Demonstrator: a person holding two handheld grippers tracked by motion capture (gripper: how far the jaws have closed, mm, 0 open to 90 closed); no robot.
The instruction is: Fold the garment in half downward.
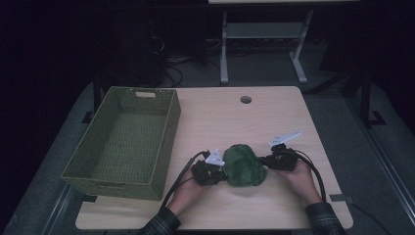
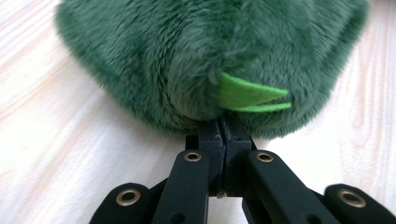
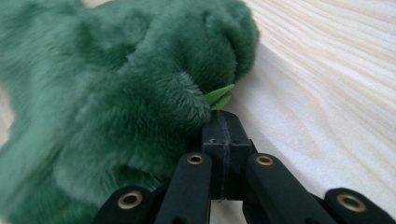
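Two hand-held grippers flanked a dark green plush toy (image 1: 243,165) near the front edge of a pale wooden table (image 1: 274,117), one on each side of it. The left gripper (image 1: 219,169) had its jaws drawn fully together, their tips buried in the fur at the toy's edge; in the left gripper view the pads met flat against each other just below a pair of bright green felt tabs (image 2: 252,97) that stuck out of the plush (image 2: 196,56), and whether a fold of fabric was pinched between them could not be told. The right gripper (image 1: 266,160) pressed in from the opposite side, its jaws likewise closed tight, tips against the fur (image 3: 116,102) directly beneath two small light green felt points (image 3: 218,98); again, a pinch on the fabric could not be confirmed. The toy lay on the tabletop between both tools, touching each. Beyond the left gripper, farther out and well apart from it, stood an olive woven basket (image 1: 169,132) at the table's left side. Past the toy, toward the far edge, a round cable hole (image 1: 245,100) marked the tabletop.
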